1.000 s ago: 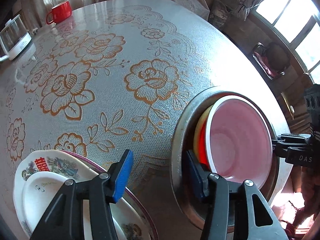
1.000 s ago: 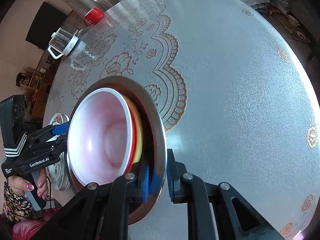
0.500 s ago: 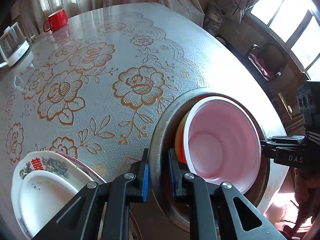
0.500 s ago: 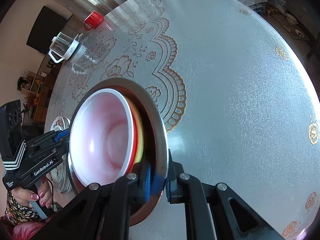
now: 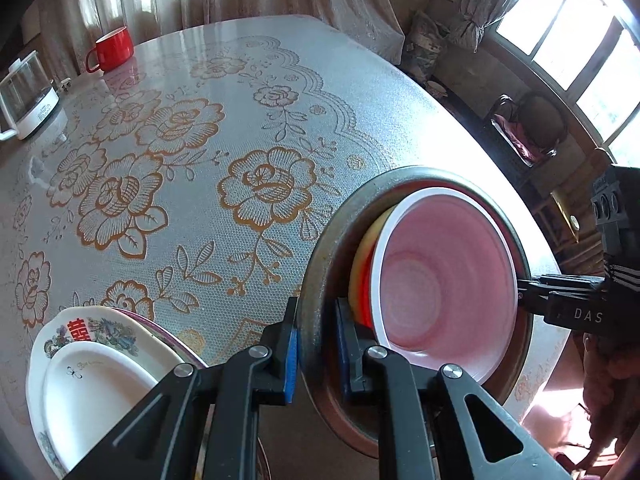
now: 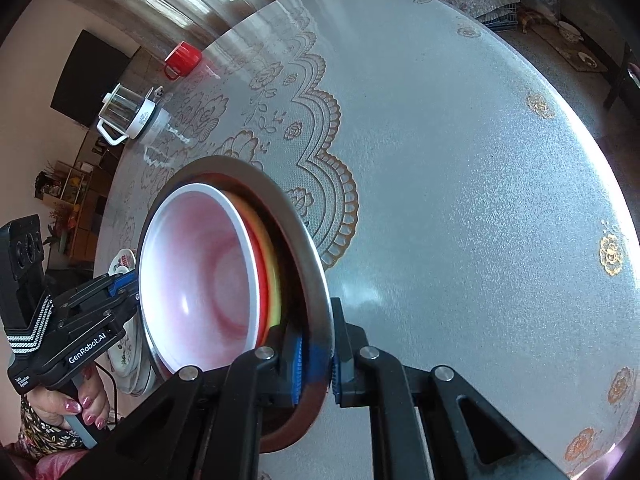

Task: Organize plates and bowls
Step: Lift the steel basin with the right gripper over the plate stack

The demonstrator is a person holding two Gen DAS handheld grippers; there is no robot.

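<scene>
**Both grippers clamped on the metal basin rim**

Now the left gripper [image 5: 316,350], whose jaws have just been closing, pinches the metal basin [image 5: 320,264] by its rim at lower centre. The right gripper [image 6: 314,364] is clamped on the opposite rim. Nested inside: white bowl [image 5: 444,280] over red and yellow ones. Stacked plates [image 5: 92,376] lie at lower left; red mug [image 5: 112,49] upper left.

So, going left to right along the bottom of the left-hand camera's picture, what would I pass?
Stacked plates → left claw, clamped on the metal basin → pink-white bowl inside the basin → right claw at the basin's far rim.
</scene>
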